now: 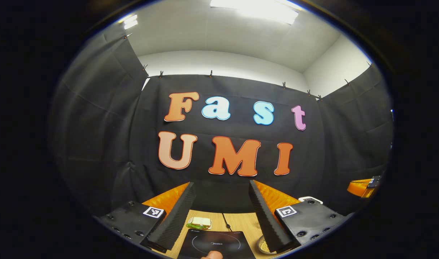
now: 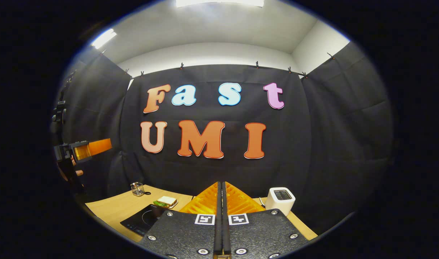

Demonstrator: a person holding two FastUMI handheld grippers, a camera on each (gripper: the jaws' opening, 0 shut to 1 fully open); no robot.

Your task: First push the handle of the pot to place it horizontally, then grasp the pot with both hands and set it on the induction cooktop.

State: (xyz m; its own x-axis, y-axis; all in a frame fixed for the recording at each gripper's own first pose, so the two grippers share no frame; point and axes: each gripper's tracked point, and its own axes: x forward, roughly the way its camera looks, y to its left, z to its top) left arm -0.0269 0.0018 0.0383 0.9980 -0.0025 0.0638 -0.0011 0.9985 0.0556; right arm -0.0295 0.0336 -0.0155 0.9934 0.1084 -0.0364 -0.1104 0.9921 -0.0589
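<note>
The black induction cooktop (image 1: pixel 214 242) lies on the wooden table just below and ahead of my left gripper (image 1: pixel 221 183), whose fingers stand wide open with nothing between them. A small rounded tan tip (image 1: pixel 212 255) pokes in at the bottom edge over the cooktop; I cannot tell what it is. In the right gripper view the cooktop (image 2: pixel 142 219) lies at the lower left. My right gripper (image 2: pixel 221 183) is shut, fingers pressed together on nothing, held above the table. The left gripper (image 2: pixel 86 149) hangs high at the far left, held by a hand.
A sandwich on a small plate (image 1: pixel 199 223) sits behind the cooktop, with a cable beside it. A bowl of grains (image 1: pixel 264 245) is to the cooktop's right. A glass cup (image 2: pixel 137 189) stands at the table's far left, a white toaster (image 2: pixel 280 199) at the right.
</note>
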